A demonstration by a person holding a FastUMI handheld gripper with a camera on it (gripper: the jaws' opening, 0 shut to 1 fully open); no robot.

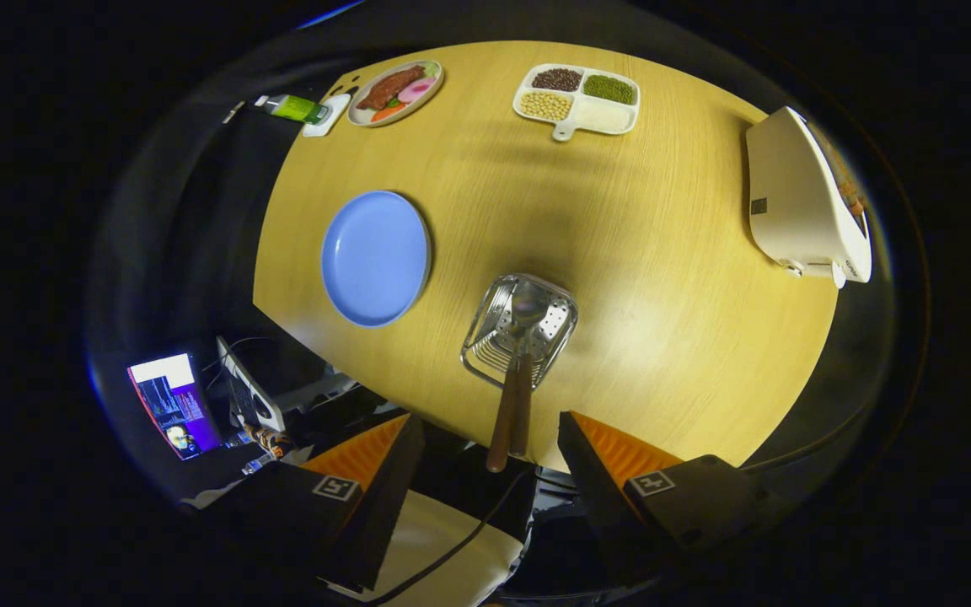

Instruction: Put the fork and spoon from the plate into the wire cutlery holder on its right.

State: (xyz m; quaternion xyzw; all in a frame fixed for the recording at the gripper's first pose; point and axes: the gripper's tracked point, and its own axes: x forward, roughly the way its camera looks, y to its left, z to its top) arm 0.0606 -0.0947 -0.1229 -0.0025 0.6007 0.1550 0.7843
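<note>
Nearest, gripper (490, 434) spread wide, fingers (376, 451) apart and gripping nothing, a square black-and-white marker tag on each; no readable words on them. Between the fingers, two brown wooden handles standing side by side, tips just ahead of the fingertips: fork (502, 409) and spoon (526, 337) both leaning in the wire cutlery holder (521, 329), metal heads down inside its mesh. Holder resting near the close edge of the round wooden table (662, 253). Just left of the holder, apart from it, blue plate (376, 257), bare. Off the table's edge to the left, a lit screen (174, 405) and a tangle of cables beside it; writing there too small to make out. Far right, a white appliance (797, 206) with a small dark label, unreadable. Beyond, at the far side, a white divided tray (578, 99) with brown, green and pale beans in three compartments and something white in the fourth. Further left, an oval dish (395, 91) of toy food, then a green bottle (292, 107) lying on its side, label illegible.
</note>
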